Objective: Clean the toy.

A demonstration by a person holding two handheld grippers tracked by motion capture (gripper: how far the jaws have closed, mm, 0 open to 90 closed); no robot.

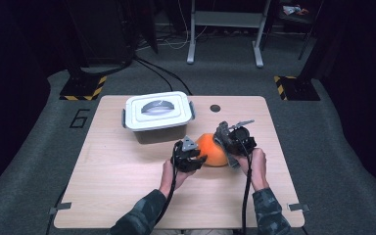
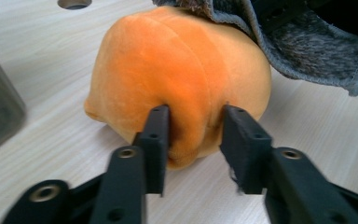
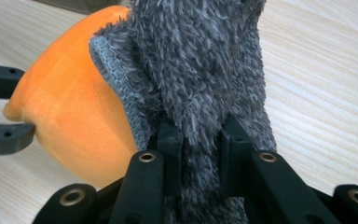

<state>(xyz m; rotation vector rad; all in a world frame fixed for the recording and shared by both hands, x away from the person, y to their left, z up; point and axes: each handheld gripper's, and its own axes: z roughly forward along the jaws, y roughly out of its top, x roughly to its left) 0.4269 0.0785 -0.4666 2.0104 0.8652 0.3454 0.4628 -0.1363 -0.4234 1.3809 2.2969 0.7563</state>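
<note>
Two claws: left claw (image 2: 193, 140) on one orange plush (image 2: 177, 70), right claw (image 3: 200, 149) on one grey cloth (image 3: 200, 60).

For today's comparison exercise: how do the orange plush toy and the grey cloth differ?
The plush toy is orange, smooth and rounded; the cloth is grey, shaggy and flat. The toy rests on the table, pinched by the left gripper; the cloth hangs pinched in the right gripper. Both are soft fabric.
</note>
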